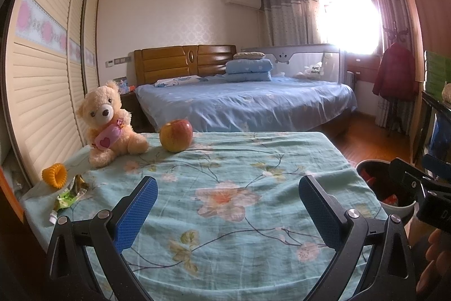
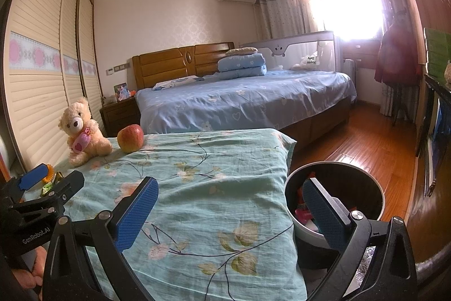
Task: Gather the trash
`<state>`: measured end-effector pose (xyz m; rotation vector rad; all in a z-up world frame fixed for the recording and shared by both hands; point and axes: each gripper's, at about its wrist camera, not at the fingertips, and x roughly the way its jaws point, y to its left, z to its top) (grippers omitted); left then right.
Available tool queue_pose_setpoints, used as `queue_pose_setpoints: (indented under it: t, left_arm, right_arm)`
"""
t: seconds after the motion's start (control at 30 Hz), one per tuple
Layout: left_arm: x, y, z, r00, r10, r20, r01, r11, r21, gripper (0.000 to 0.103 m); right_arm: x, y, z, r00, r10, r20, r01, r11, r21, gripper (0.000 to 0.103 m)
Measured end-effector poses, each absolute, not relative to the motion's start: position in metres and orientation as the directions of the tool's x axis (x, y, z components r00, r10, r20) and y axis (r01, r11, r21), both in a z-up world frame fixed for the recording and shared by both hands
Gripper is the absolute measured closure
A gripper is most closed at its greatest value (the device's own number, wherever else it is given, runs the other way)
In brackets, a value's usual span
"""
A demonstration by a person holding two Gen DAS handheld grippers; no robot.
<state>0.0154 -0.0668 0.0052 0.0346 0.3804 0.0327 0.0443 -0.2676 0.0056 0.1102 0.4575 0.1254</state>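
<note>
So both claws are spread wide with nothing between the blue pads. The left gripper [image 1: 227, 209] hangs over the floral teal cloth [image 1: 239, 174], and the right gripper [image 2: 229, 210] sits over the cloth's right edge, one finger above the trash bin [image 2: 377, 193], which already has colourful scraps inside. The only trash I can spot on the cloth is a crumpled green wrapper [image 1: 69, 195] at the near left, just beside an orange ring toy [image 1: 55, 175]. Farther back are a teddy bear [image 1: 108, 124] and an apple [image 1: 176, 135].
</note>
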Motion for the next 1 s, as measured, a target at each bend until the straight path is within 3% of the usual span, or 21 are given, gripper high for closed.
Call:
queue_pose_setpoints:
  t: [1.0]
  left_arm:
    - [0.0231, -0.0668, 0.0007, 0.923, 0.021, -0.383, -0.003, 0.999, 0.046, 0.001]
  right_arm:
    - [0.0440, -0.2652, 0.0059, 0.887, 0.148, -0.437, -0.098, 0.986, 0.135, 0.000]
